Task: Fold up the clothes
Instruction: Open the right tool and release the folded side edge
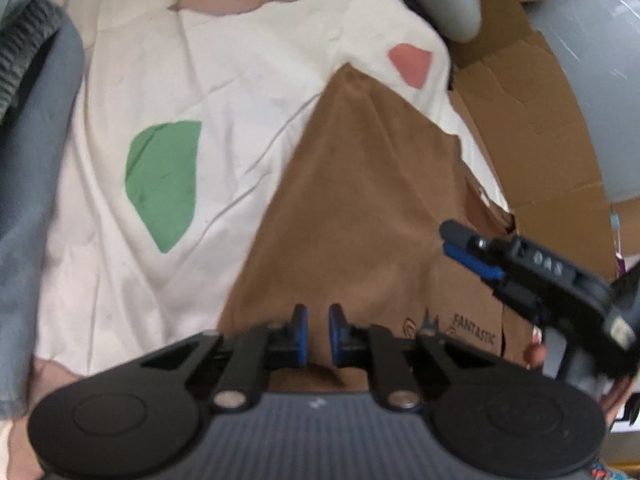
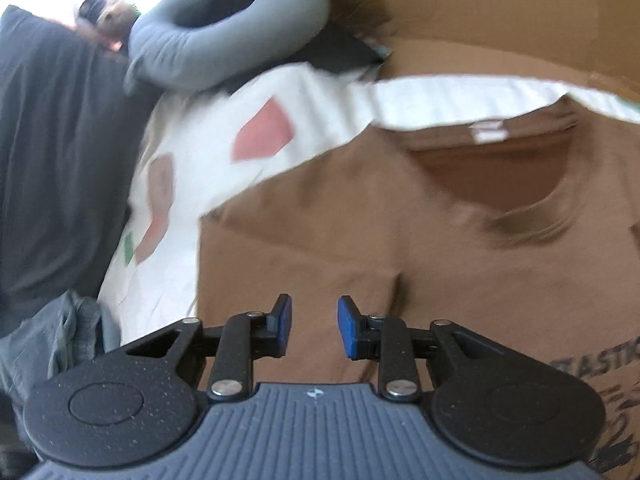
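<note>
**Brown T-shirt spread on the patterned sheet, both grippers above it with nothing between the pads**

A brown T-shirt [image 2: 400, 240] lies flat on a cream bed sheet [image 1: 140, 80] printed with green, pink and tan patches. In the right wrist view its neckline faces up, a small white label [image 2: 486, 132] sewn inside the collar at the far side, and dark printed lettering runs off the right edge of the frame. In the left wrist view the shirt narrows to a point toward the far part of the sheet, and the same print sits just beyond the near gripper.

The left gripper [image 1: 318, 334] hangs over the shirt's near part — its blue pads [image 1: 301, 332] stand close, a narrow slot between them, no cloth caught there. The right gripper [image 2: 315, 326] also points down at the brown fabric; its blue-faced fingers [image 2: 349, 330] stand apart with a clear gap, and the shirt shows through it untouched. From the left wrist camera the right gripper [image 1: 472, 254] appears at the right side, over the shirt's edge.

Flattened cardboard [image 1: 540, 120] lies along the sheet's right edge, close to the shirt. A grey bolster-like pillow [image 2: 224, 40] rests at the far corner of the sheet, and dark grey fabric [image 2: 52, 160] borders the sheet's left edge. Both views are motion-blurred.
</note>
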Tool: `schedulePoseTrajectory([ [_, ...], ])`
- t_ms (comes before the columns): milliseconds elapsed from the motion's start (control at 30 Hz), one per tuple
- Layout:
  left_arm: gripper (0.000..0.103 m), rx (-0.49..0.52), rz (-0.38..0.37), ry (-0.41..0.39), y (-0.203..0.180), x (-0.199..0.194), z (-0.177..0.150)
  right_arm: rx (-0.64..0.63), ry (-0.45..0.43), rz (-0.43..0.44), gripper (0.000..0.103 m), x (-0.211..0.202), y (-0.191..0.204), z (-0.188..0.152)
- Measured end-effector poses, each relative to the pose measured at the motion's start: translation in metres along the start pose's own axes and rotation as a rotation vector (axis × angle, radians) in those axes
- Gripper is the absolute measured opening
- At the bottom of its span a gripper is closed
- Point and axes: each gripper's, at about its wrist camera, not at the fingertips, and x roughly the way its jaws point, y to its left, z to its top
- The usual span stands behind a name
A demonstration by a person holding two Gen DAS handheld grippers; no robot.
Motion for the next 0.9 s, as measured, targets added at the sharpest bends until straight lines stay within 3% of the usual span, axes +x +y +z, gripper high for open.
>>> schedulePoseTrajectory([
  [233,0.01,0.032,0.086,0.002,0.007,0.019,0.002,0.006,0.13,0.078,0.018,0.023,0.019,-0.039],
  [367,0.01,0.035,0.098,-0.005,0.011,0.022,0.003,0.007,0.2,0.087,0.018,0.032,0.026,-0.064],
  [500,0.01,0.042,0.096,-0.006,0.014,0.016,0.001,-0.019,0.255,0.06,0.02,0.03,0.031,-0.083],
  [767,0.01,0.037,0.032,0.015,0.017,0.003,-0.007,-0.059,0.273,0.012,0.019,0.012,0.039,-0.082],
  [900,0.01,0.069,0.05,0.024,0.022,-0.005,-0.011,-0.097,0.297,-0.035,0.02,0.018,0.042,-0.088],
])
